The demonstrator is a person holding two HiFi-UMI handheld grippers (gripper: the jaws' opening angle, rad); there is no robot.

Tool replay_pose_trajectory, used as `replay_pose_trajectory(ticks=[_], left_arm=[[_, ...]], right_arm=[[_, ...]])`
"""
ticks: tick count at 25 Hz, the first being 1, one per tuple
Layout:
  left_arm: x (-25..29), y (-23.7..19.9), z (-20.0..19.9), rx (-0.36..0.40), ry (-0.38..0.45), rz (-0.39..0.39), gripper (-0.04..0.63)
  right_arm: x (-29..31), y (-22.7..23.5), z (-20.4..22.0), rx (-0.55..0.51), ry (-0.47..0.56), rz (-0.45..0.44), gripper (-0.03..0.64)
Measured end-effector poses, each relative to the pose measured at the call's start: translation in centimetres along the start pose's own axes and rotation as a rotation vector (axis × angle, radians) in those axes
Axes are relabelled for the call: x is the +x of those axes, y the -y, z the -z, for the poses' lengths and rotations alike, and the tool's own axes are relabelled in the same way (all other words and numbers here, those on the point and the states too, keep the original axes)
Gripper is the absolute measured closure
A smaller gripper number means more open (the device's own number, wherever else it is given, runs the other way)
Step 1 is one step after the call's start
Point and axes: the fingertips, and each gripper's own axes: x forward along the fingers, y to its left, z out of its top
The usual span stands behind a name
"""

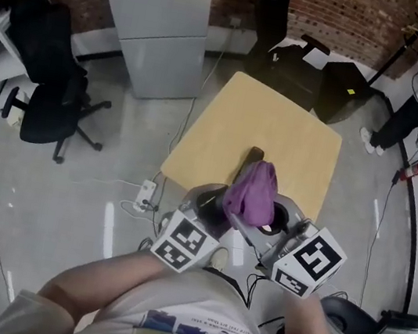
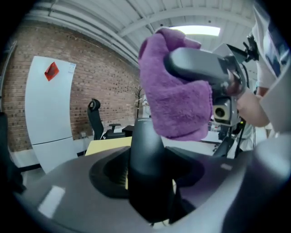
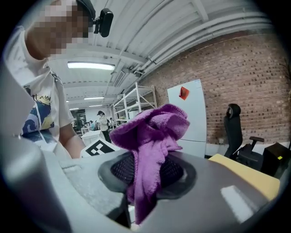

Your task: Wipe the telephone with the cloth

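Telephone (image 2: 145,168): dark handset, clamped between the jaws of the left gripper (image 1: 214,205), held in the air near the person, short of the near edge of the table (image 1: 295,129). Cloth (image 3: 152,136): purple, pinched in the right gripper (image 1: 268,217), bunched against the handset's far end. Risk, as judged: a hard rub may twist the smooth handset out of its clamp or drag the cloth from its pinch. Either would drop to the floor (image 1: 135,134).

Cloth (image 1: 252,193) bunches over the telephone (image 1: 252,155) above the near edge; beyond them the yellow table (image 1: 224,125) lies open. Office chair (image 1: 48,108) and tall cabinet (image 1: 157,27) stand well off left.
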Motion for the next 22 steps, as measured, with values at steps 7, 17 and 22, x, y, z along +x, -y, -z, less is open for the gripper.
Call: replay_pose_trajectory(ticks=[7, 17, 22], left_arm=[[-0.7, 0.7, 0.9, 0.009, -0.006, 0.057, 0.341], [-2.4, -0.1, 0.2, 0.003, 0.027, 0.091, 0.341], [-2.5, 0.1, 0.3, -0.01, 0.033, 0.091, 0.341]], right_arm=[[4.4, -2.8, 1.1, -0.057, -0.074, -0.065, 0.503], [5.4, 0.1, 1.9, -0.087, -0.167, 0.019, 0.503], [3.5, 3.0, 1.6, -0.089, -0.158, 0.077, 0.503]])
